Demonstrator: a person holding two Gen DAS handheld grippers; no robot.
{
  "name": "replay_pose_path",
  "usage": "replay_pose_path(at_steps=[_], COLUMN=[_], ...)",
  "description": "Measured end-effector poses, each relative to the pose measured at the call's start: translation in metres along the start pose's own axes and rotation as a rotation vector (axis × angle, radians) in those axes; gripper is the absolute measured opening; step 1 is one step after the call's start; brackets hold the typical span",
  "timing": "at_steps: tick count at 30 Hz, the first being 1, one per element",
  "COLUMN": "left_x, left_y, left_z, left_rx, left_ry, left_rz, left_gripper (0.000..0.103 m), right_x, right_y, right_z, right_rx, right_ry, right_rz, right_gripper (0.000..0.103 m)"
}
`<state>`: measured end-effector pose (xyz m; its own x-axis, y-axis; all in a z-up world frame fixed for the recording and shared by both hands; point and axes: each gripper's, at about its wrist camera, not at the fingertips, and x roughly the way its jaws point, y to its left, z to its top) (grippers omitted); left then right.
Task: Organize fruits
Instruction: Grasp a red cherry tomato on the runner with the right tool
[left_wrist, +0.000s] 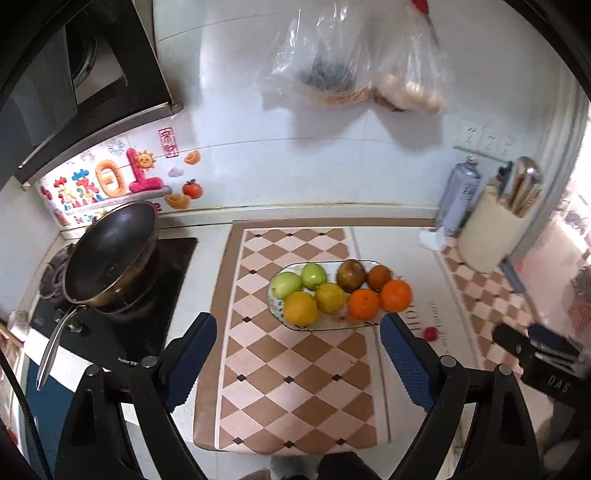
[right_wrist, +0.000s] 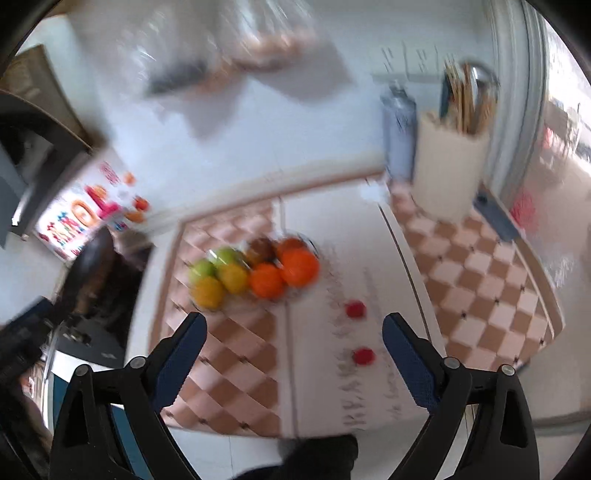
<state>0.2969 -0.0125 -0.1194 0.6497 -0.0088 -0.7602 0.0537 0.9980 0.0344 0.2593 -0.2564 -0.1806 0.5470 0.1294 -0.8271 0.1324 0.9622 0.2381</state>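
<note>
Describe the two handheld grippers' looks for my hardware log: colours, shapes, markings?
Both grippers, left gripper and right gripper, match: black angular plastic frames with silver pivot screws, and two fingers faced with dark blue textured pads. Seen from the left wrist, the right one's body shows blurry white lettering.

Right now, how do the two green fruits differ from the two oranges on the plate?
The green fruits are pale green and sit at the plate's back left; the oranges are bright orange and sit at its front right. The green ones are near the pan, the oranges near the small red fruit. Both pairs are round and similar in size.
</note>
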Motion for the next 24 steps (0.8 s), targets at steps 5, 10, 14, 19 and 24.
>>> replay_pose_path(at_steps=[5, 10, 14, 19, 24], left_x=[0.049, 0.105, 0.150, 0.187, 0.211], left_y=[-0.030, -0.068, -0.097, -0.124, -0.146], left_z=[0.000, -0.007, -0.017, -0.027, -0.025], left_rx=[0.058, 0.111, 0.163, 0.197, 0.192], left_ry=[0.112, 0.246, 0.367, 0.475, 0.544], left_rz=[0.052, 0.094, 0.105, 0.104, 0.047], left_gripper=[0.091, 0.091, 0.091, 0.091, 0.091], right_x=[0.068, 0.142, 0.184, 0.209, 0.204], right_y=[-0.045, -0.081, -0.097, -0.099, -0.107], right_z=[-0.012, -0.028, -0.040, -0.045, -0.038], right_rx=[0.002, 0.003, 0.001, -0.065, -0.075], right_ry=[0.140, 0.284, 0.366, 0.387, 0.357], right_rz=[0.010, 0.011, 0.033, 0.083, 0.101], right_gripper=[0.060, 0.052, 0.052, 0.037, 0.034])
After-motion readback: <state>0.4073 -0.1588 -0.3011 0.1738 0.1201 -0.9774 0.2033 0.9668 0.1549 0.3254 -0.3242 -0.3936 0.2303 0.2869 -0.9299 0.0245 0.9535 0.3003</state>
